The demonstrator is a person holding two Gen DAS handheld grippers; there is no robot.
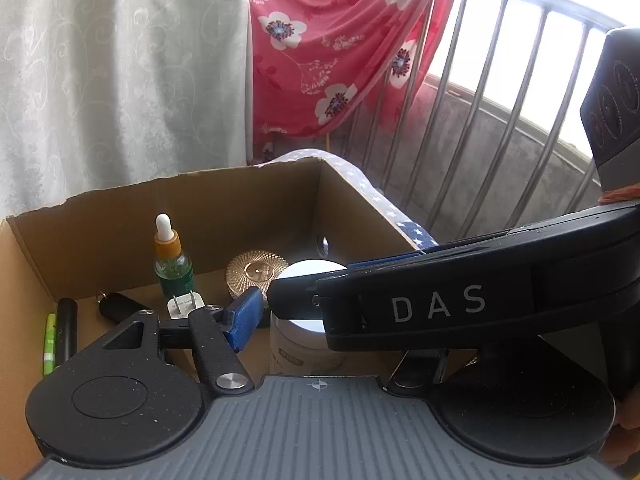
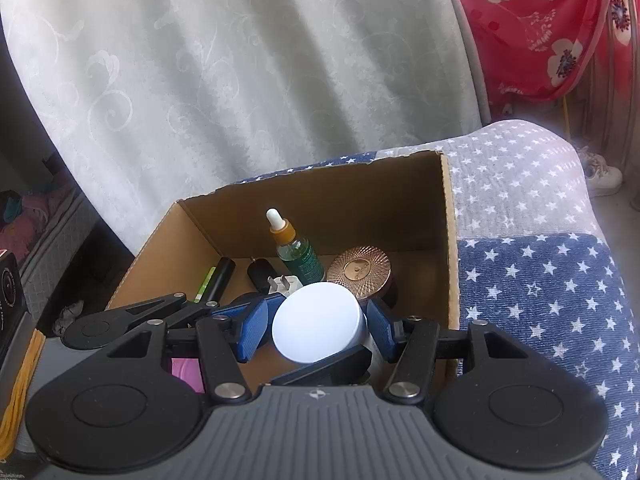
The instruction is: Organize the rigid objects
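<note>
An open cardboard box [image 1: 240,200] [image 2: 450,240] holds a green dropper bottle [image 1: 173,266] [image 2: 302,258], a rose-gold ribbed lid [image 1: 256,274] [image 2: 360,270], a white plug [image 1: 184,304], a black key fob [image 1: 116,306], a black tube [image 1: 66,332] and a green pen [image 1: 50,344]. Low inside the box is a white-lidded jar [image 1: 304,350] [image 2: 318,320]. My right gripper [image 2: 318,314] is shut on it, one blue pad against each side. My left gripper [image 1: 320,302] is open; its left pad [image 1: 244,320] stands clear of the jar, and the right gripper hides its other finger.
The box sits on a star-patterned blanket [image 2: 540,280]. A pale curtain [image 2: 240,80] hangs behind it, and a red flowered cloth [image 1: 332,48] is draped over a metal railing [image 1: 480,100]. A dark carton [image 1: 616,92] is at the far right, and a white shoe [image 2: 604,178] lies on the floor.
</note>
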